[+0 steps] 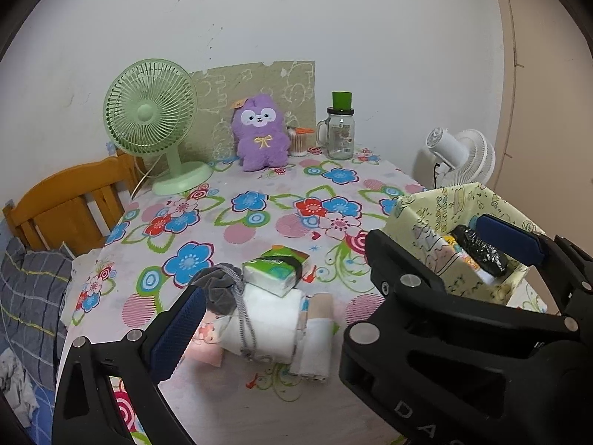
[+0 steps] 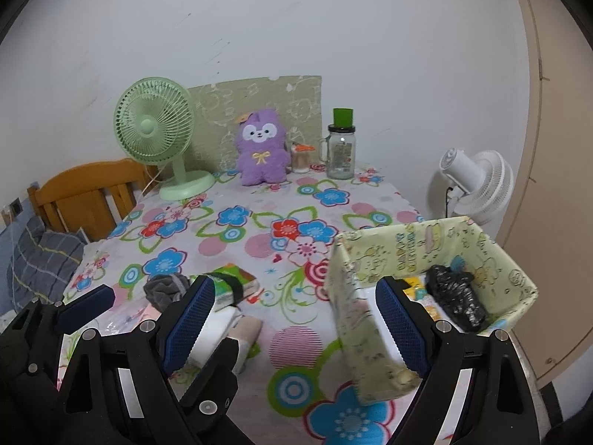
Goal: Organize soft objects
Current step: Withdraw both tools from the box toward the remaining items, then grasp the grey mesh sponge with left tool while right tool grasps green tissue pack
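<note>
"DA" (cut off) on the right gripper (image 1: 463,256)

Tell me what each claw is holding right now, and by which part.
Nothing is held. The left claw is open above the pile of soft things, and the right claw is open beside the box.

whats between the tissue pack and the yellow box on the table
Nothing stands there: only bare floral tablecloth between the tissue pack and the yellow box, clearest in the right wrist view.
</note>
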The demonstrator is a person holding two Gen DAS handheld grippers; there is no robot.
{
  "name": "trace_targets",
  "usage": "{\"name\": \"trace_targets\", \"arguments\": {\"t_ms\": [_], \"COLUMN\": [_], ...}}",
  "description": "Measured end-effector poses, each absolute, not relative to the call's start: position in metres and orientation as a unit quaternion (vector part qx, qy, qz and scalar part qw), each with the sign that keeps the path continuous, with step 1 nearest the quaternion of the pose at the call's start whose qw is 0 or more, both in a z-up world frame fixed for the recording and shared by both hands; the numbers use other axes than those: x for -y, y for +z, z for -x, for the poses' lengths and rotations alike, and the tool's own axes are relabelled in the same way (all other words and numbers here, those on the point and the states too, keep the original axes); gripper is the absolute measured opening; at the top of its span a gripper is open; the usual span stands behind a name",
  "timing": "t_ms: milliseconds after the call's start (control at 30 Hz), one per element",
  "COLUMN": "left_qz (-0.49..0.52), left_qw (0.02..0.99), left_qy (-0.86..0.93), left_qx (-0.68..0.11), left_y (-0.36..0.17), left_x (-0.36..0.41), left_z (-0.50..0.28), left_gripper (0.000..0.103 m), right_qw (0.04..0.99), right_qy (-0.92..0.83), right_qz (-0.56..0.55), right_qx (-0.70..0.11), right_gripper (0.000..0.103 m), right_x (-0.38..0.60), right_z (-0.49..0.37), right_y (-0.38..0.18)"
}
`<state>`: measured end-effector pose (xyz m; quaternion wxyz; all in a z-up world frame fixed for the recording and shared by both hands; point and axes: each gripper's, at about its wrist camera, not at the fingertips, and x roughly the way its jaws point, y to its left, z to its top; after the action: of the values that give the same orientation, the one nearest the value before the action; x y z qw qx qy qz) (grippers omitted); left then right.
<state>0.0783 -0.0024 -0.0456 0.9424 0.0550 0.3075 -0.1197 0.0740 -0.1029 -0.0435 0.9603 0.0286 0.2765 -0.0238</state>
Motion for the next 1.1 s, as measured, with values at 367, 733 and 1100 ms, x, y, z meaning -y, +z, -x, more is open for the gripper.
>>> {"name": "trace_targets", "arguments": {"t_ms": [367,733,1100], "left_qz": [-0.048,-0.047,-0.062], "left_qw": [0.937,0.932,0.927], "left_qy": [-0.113,-0.084,-0.075], "left_qx": [-0.327,-0.348,-0.362], "left_y": [-0.062,-0.085,-0.098], "left_x": [-0.023,-0.046,-0.059], "left_z": [-0.087,-0.104,-0.127], "left_gripper": [0.094,0.094,0.094], "right_qw": [0.961,0.959,0.942], "right_qy": [-0.014,-0.016,0.009], "right_qz": [-0.027,-0.007,-0.008], "right_qx": [-0.275,-0.283,-0.335], "right_gripper": [0.091,0.091,0.091], "right_x": [0.075,0.052,0.036], "right_z": [-0.084,-0.101,-0.132], "right_y": [-0.058,-0.078,-0.097]}}
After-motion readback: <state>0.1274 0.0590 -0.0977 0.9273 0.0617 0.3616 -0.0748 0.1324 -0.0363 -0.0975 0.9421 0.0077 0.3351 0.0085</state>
